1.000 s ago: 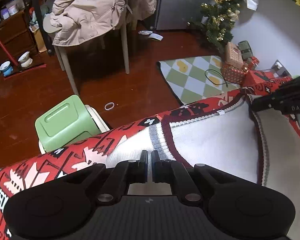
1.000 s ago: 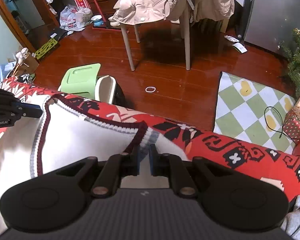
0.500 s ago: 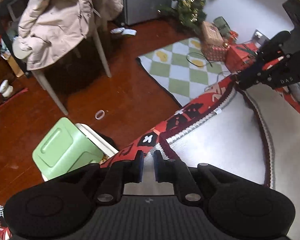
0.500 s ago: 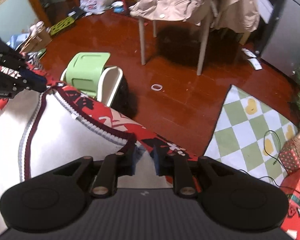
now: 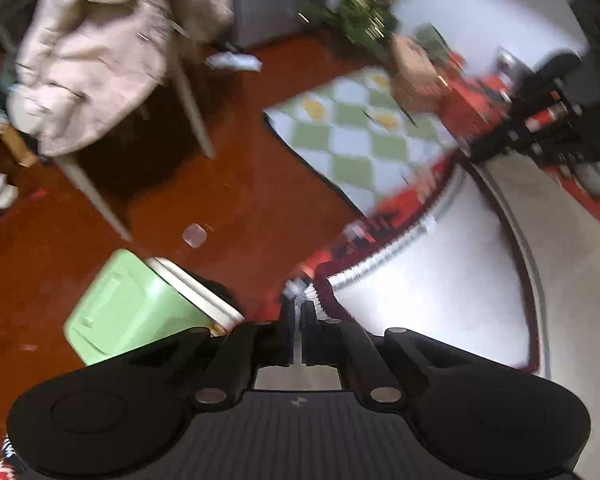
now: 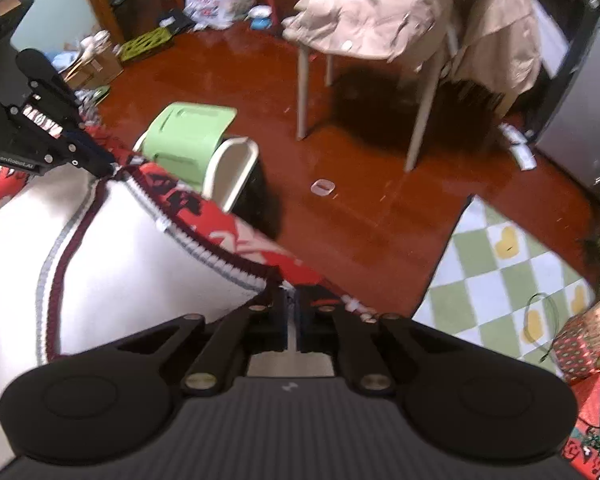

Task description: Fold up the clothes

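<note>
A white knit sweater (image 5: pixel 440 280) (image 6: pixel 120 260) with maroon and grey trim lies on a red patterned cover (image 6: pixel 236 232). My left gripper (image 5: pixel 298 316) is closing its jaws on the trimmed corner nearest it, and the pads pinch the knit edge. My right gripper (image 6: pixel 291 304) is closing the same way on the other corner of that edge. Each gripper shows in the other's view: the left one (image 6: pixel 100 168) at the far left, the right one (image 5: pixel 472 152) at the upper right. The trimmed edge runs stretched between them. The left wrist view is blurred.
Beyond the cover's edge is a dark red wooden floor with a green stool (image 6: pixel 188 136) on its side. A chair draped with a beige coat (image 6: pixel 412 12) stands farther back. A green checkered rug (image 6: pixel 512 264), wrapped gift boxes (image 6: pixel 580 344) and a small decorated tree (image 5: pixel 360 8) lie to the right.
Both grippers rolled, opened a little, then closed on the sweater's trimmed corners. The left one shifted sideways, and the edge between them now looks more stretched.
</note>
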A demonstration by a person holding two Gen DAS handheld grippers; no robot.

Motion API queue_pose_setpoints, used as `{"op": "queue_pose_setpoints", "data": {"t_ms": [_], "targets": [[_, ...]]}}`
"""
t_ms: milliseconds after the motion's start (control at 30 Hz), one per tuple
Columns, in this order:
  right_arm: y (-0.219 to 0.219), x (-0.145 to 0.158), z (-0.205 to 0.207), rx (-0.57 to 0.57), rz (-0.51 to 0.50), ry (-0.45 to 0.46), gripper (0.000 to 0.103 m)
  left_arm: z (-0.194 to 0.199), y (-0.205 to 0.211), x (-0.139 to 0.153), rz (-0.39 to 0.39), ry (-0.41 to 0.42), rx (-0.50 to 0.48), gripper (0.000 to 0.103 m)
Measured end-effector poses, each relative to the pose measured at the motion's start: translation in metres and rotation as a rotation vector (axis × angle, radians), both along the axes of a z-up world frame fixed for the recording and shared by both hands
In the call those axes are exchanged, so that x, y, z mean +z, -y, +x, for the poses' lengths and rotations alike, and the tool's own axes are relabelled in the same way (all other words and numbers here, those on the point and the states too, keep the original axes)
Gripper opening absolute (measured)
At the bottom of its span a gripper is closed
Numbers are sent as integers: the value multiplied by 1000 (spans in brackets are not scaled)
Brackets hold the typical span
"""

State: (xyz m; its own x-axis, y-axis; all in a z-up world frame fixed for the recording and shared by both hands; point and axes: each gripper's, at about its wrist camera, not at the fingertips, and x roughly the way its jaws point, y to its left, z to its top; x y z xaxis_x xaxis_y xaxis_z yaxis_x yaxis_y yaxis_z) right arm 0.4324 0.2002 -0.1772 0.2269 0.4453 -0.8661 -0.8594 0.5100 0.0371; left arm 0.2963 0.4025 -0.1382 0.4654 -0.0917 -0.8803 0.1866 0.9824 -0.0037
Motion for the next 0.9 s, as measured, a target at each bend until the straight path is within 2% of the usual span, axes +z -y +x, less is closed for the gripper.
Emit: {"op": "queue_pose_setpoints", "data": {"t_ms": [67, 200, 267, 333, 400, 500, 667, 767, 900], "targets": [[0, 6, -2, -23, 21, 38, 2, -2, -3, 4, -2, 32, 45, 3], [-3, 1, 0, -49, 3, 33, 3, -4, 8, -8, 65, 8, 35, 4], [-6, -4, 0, -54, -14, 25, 4, -4, 10, -9, 86, 23, 48, 10], [-4, -3, 3, -83, 5, 13, 8, -3, 9, -6, 93, 39, 80, 22], [3, 3, 10, -141, 51, -11, 14, -3, 1, -2, 70, 49, 122, 26], [24, 20, 22, -243, 119, -32, 14, -8, -13, 10, 42, 73, 199, 28], [74, 38, 22, -377, 153, -78, 15, -33, -35, 26, -35, 96, 335, 31], [96, 32, 5, -384, 113, -92, 15, -54, -40, 28, -79, 83, 367, 31], [115, 15, -13, -408, 101, -120, 15, -82, -34, 23, -80, 54, 376, 31]]}}
